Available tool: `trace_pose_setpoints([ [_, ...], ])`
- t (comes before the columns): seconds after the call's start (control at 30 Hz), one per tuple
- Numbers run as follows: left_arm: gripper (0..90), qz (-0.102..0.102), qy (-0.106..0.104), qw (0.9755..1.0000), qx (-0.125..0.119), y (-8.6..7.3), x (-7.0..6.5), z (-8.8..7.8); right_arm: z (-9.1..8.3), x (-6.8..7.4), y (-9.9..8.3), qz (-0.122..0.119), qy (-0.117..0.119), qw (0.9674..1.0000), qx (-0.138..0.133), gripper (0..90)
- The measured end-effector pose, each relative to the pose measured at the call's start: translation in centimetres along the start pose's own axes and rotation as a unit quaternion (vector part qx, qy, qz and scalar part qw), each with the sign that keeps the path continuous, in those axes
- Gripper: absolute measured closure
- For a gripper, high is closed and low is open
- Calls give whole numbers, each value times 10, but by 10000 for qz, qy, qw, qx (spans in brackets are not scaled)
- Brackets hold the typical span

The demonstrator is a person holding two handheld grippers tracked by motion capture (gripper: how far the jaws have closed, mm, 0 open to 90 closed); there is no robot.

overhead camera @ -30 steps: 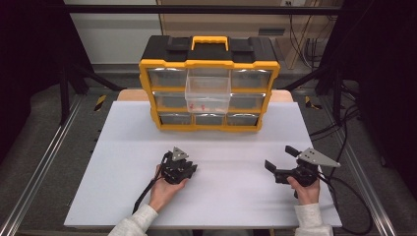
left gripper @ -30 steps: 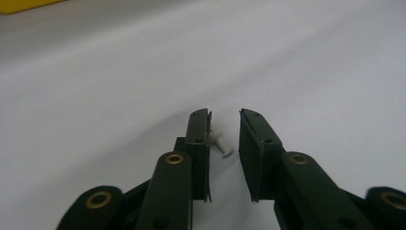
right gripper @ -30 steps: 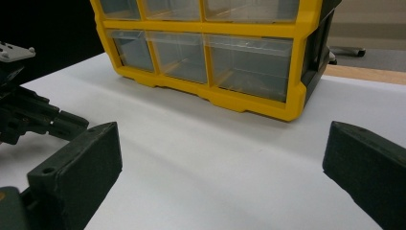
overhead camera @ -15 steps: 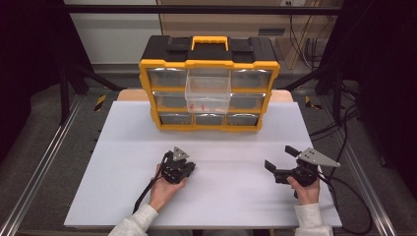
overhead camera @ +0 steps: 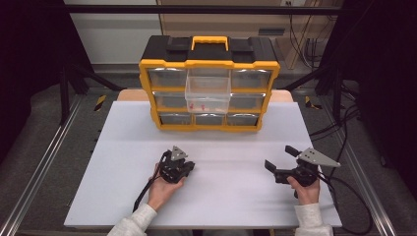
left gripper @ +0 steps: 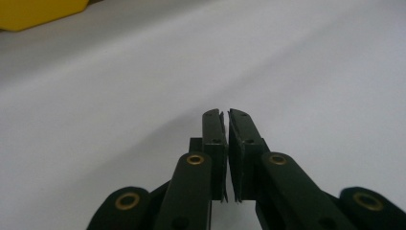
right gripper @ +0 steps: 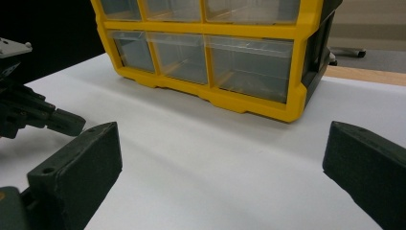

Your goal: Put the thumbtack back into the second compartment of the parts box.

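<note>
My left gripper (overhead camera: 189, 166) lies low on the white table top (overhead camera: 226, 147), held in a hand at the left of centre. Its two black jaws are pressed together with nothing between them (left gripper: 225, 112). My right gripper (overhead camera: 280, 158) is held at the right side, with its jaws standing wide apart and empty (right gripper: 225, 148), pointing towards the drawer cabinet. In the right gripper view the left gripper (right gripper: 28, 115) shows at the far left edge.
A yellow and black drawer cabinet (overhead camera: 209, 83) with clear drawers stands at the back of the table. Its middle drawer (overhead camera: 208, 93) is pulled out and holds a few small red pieces (overhead camera: 196, 105). Cables trail from both grippers towards the front edge.
</note>
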State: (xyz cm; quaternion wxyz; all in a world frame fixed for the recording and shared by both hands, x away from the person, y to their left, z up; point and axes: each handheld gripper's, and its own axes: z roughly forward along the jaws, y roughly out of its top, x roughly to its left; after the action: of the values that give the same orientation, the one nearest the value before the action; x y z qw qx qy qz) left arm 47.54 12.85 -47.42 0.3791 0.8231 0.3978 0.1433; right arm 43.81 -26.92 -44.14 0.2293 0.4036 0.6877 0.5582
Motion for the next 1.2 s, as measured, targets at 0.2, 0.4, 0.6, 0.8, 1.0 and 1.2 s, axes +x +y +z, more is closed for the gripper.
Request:
trace_pose_setpoints([
  [0.2,856,-6,-46,10000,-79,3,0,-9,0,0,0,-2,-2,10000,3,2],
  [0.4,856,-1,-65,9998,-189,8,-1,-21,0,0,0,-4,2,10000,-2,3],
  [0.6,856,-23,-104,9995,-301,12,-1,-35,0,0,0,-6,2,10000,3,2],
  [0.8,857,-60,-131,9990,-424,17,1,-51,0,0,0,-7,1,10000,9,2],
  [1.0,856,-87,-138,9982,-579,24,5,-70,0,0,0,-10,0,10000,9,3],
  [1.2,856,-100,-131,9966,-812,35,9,-90,1,1,-1,-23,4,10000,30,3],
])
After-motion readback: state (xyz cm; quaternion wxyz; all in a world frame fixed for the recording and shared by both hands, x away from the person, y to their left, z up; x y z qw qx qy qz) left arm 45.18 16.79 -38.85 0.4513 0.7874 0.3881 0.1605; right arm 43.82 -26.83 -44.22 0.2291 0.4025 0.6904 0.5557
